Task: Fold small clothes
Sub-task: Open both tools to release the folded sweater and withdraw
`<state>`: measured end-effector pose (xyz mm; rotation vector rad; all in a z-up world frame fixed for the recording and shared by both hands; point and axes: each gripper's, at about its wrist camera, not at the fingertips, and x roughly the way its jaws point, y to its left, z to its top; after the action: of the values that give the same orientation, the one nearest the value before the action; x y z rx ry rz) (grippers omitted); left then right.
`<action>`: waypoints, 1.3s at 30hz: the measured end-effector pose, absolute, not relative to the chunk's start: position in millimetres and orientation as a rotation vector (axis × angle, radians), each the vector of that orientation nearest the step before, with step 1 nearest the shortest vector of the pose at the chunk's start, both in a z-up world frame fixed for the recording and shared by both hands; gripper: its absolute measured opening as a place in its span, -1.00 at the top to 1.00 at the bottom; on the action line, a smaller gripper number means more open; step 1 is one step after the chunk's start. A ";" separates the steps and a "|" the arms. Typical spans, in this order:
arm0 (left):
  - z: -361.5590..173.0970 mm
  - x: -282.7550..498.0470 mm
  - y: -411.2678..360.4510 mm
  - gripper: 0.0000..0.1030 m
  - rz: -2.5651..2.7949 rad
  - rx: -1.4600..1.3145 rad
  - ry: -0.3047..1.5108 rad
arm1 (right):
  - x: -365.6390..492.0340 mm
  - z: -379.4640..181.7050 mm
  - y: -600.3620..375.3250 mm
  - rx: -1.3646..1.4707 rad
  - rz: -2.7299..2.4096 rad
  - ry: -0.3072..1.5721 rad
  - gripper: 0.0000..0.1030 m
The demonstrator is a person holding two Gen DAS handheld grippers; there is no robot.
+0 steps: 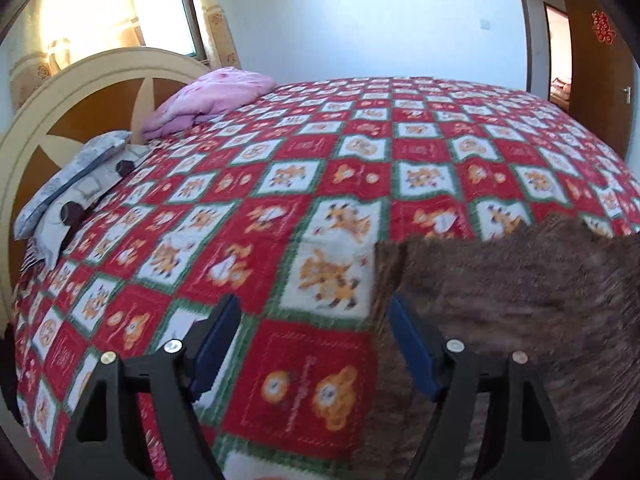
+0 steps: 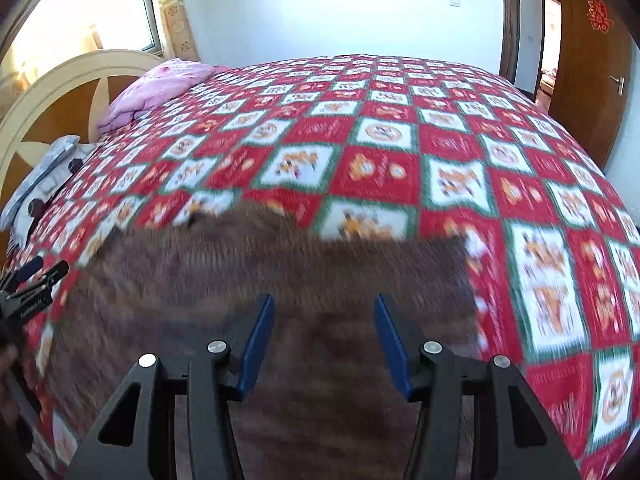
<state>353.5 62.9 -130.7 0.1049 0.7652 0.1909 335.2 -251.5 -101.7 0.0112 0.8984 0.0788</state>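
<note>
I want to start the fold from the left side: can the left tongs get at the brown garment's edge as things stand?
Probably yes. The left tongs are open, and the brown garment's left edge lies flat on the bedspread just by the right finger, with nothing between.

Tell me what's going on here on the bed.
A person is working over a bed with a gripper in each hand. A brown garment lies spread on the red patterned bedspread. The left gripper is open at the garment's left edge, and the right gripper is open above its middle. Neither holds anything, so no fold has started. The pictures are blurred, so the garment's exact shape is unclear.
</note>
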 end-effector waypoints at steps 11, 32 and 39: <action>-161.9 292.4 51.4 -0.83 0.097 0.167 0.801 | 224.8 -121.6 -292.1 0.102 0.134 0.986 -0.03; -181.5 259.2 83.1 -1.00 0.170 0.091 0.815 | 190.7 -135.8 -256.0 -0.115 0.071 0.975 -0.07; -182.2 253.9 84.4 -1.00 0.171 0.082 0.791 | 194.1 -130.9 -250.1 -0.126 0.042 1.003 -0.11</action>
<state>253.9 84.4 -182.2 0.0817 0.7908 0.1713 194.1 -250.1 -130.9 -0.1258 1.0029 0.0416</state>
